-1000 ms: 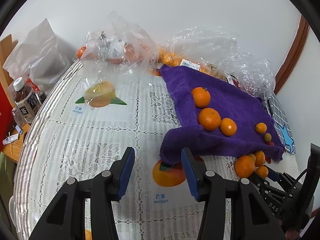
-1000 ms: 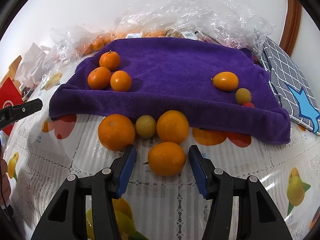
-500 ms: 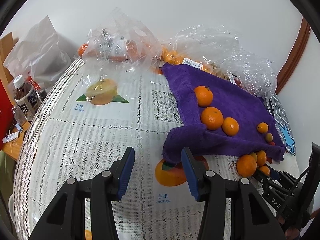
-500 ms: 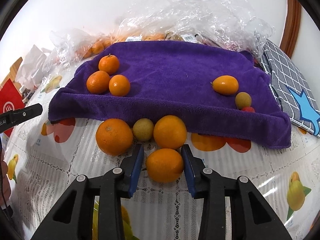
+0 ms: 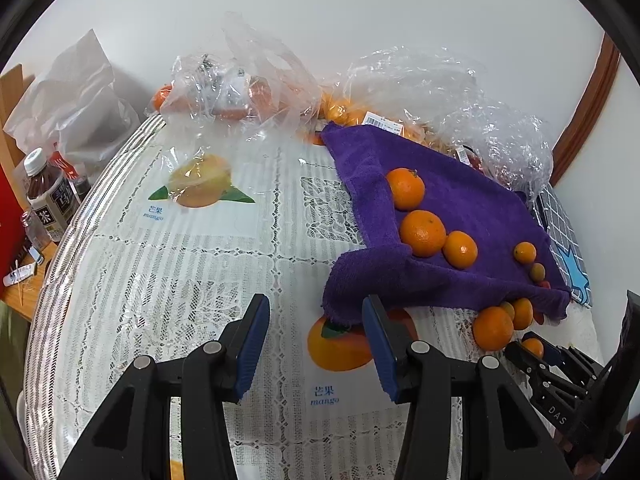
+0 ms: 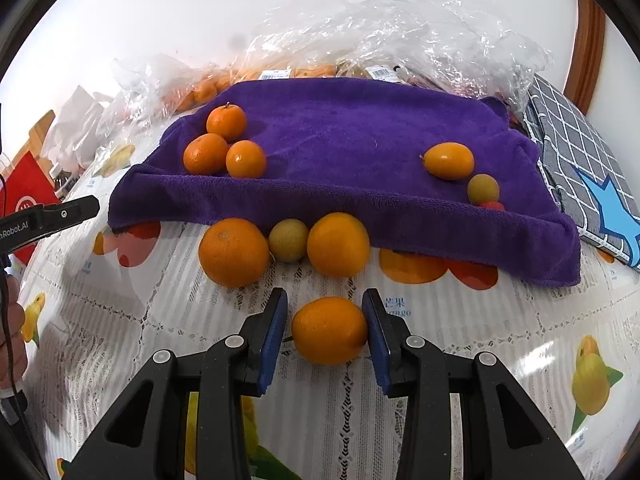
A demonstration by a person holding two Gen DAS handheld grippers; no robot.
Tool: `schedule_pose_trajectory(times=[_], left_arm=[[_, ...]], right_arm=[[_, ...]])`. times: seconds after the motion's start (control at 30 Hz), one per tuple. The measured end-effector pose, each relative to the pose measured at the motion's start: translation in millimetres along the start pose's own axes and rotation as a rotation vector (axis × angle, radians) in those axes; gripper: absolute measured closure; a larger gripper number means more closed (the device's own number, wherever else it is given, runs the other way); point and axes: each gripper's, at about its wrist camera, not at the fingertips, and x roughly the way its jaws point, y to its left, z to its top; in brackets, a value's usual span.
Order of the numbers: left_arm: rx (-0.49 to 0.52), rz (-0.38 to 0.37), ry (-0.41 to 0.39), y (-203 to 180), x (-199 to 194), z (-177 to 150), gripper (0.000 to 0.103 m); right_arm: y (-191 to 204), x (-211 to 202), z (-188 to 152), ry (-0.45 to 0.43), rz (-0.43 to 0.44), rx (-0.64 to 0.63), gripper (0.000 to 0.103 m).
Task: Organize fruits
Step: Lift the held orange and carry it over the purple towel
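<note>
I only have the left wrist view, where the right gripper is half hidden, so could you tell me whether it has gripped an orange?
Observer: Not fully. The right gripper has its fingers either side of an orange on the table; the right pad touches it, but a sliver of gap shows at the left pad.
Operator: Thank you. What lies just beyond it?
Observer: Two more oranges with a small yellow-green fruit between them, along the towel edge.
</note>
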Motion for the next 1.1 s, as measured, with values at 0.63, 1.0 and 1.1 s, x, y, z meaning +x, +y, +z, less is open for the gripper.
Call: schedule_pose_trajectory(times=[0.63, 1.0, 1.1], left_arm=[[0.058, -0.036, 0.002, -42.0, -3.7, -11.3, 0.057], [0.168, -0.137, 0.052, -122.2, 9.9, -25.0, 0.057], [0.178, -0.139, 0.08, -134.6, 17.0, -28.7, 0.057]], right_arm=[[-19.5, -21.7, -11.0, -0.042, 0.019, 0.008, 0.065], [-72.6, -41.4, -31.1, -0.066, -0.021, 0.064, 0.065], [-87.8, -46.7, -35.7, -0.071, -0.035, 0.076, 0.065]])
